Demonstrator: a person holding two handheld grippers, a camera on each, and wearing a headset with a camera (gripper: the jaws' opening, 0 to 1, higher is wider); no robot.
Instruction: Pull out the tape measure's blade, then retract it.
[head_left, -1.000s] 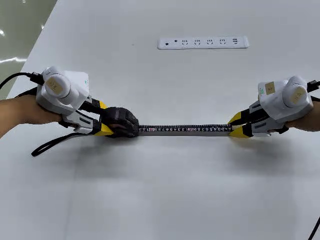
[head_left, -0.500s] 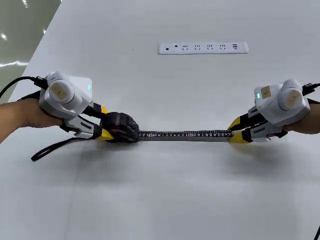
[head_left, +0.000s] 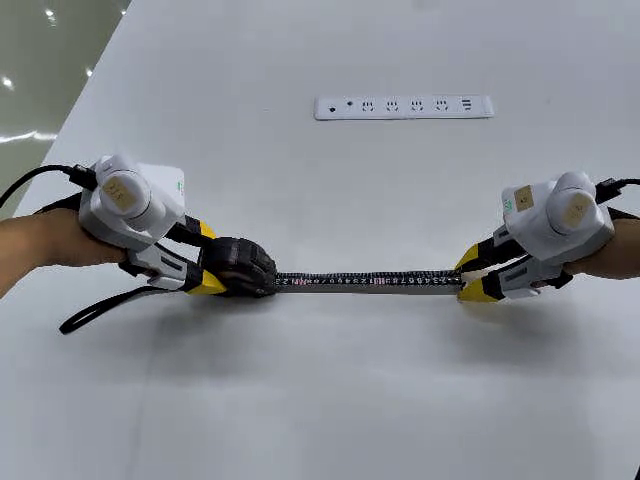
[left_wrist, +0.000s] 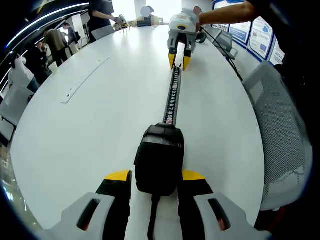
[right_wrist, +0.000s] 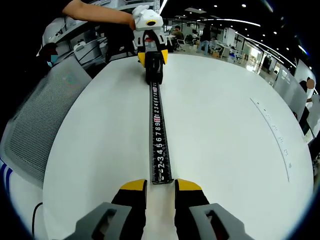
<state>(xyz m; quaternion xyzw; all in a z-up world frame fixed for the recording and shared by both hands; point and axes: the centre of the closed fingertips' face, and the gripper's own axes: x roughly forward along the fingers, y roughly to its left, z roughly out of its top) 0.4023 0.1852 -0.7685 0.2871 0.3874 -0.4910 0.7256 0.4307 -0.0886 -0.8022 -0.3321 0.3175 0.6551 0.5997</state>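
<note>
The black tape measure case (head_left: 240, 266) lies on the white table, and my left gripper (head_left: 212, 262) is shut on it from the left. In the left gripper view the case (left_wrist: 160, 159) sits between the yellow-tipped jaws. The blade (head_left: 370, 280) runs out to the right, flat along the table, with its numbers facing up. My right gripper (head_left: 468, 279) is shut on the blade's free end. In the right gripper view the blade (right_wrist: 159, 135) stretches away from the right gripper (right_wrist: 160, 186) to the far case (right_wrist: 154, 71). The right gripper (left_wrist: 178, 61) stands at the far end of the blade (left_wrist: 172, 95).
A white power strip (head_left: 404, 107) lies at the back of the table (head_left: 330, 400). The case's black strap (head_left: 98, 305) trails to the left under my left hand. A mesh chair (right_wrist: 45, 125) stands beside the table. People stand in the background (left_wrist: 102, 12).
The blade's pulled-out length and both grips look the same. The head camera has shifted a little, so the whole picture sits slightly lower.
</note>
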